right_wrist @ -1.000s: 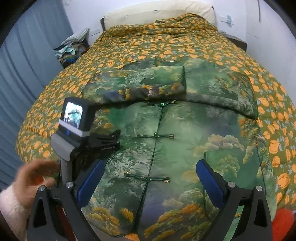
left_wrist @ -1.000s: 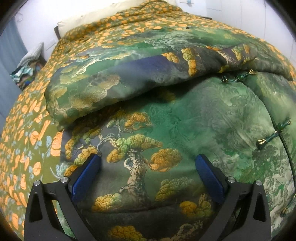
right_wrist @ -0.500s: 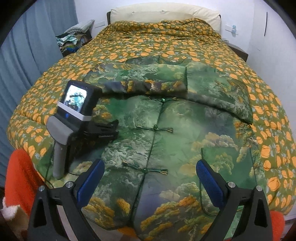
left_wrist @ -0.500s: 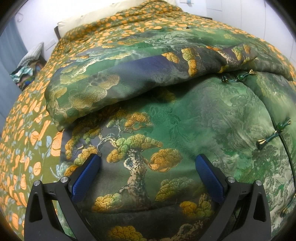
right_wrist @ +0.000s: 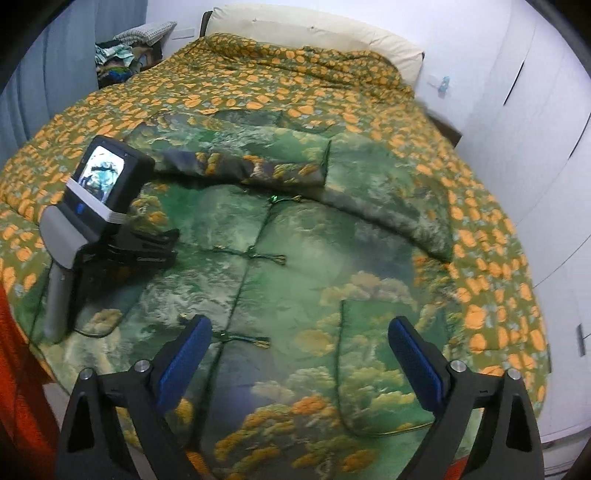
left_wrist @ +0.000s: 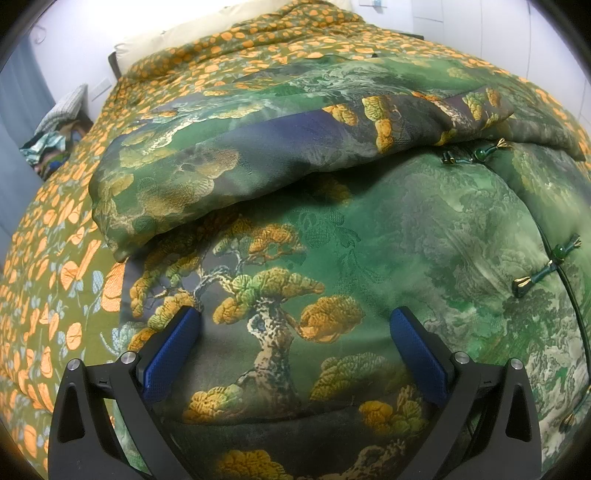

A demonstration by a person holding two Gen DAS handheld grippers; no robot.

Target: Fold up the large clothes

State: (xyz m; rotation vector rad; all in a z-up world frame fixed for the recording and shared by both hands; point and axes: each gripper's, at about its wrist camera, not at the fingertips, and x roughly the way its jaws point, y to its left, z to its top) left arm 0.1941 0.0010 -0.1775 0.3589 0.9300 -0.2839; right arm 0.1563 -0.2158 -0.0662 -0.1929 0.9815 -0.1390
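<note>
A green padded jacket (right_wrist: pixel 295 258) with a pine-and-landscape print lies front up on the bed, knot buttons (right_wrist: pixel 255 256) down its middle. One sleeve (right_wrist: pixel 251 162) is folded across the chest, and shows large in the left wrist view as a sleeve (left_wrist: pixel 258 158). My left gripper (left_wrist: pixel 295 317) rests open on the jacket (left_wrist: pixel 369 229), with only flat cloth between its blue pads. In the right wrist view the left gripper (right_wrist: pixel 162 245) lies on the jacket's left side with no hand on it. My right gripper (right_wrist: pixel 301 325) hovers over the hem, its jaws closing, nothing between them.
An orange-flowered quilt (right_wrist: pixel 258 85) covers the bed, with a cream pillow (right_wrist: pixel 295 29) at its head. A heap of clothes (right_wrist: pixel 118 55) sits at the back left by a grey curtain. White cupboard doors (right_wrist: pixel 535 147) stand on the right. Red cloth (right_wrist: pixel 18 350) hangs at the near left.
A hand beside the left gripper's handle a second ago has gone from view. The right wrist view has rolled and swung, and its jaws stand slightly narrower. The left gripper has not moved.
</note>
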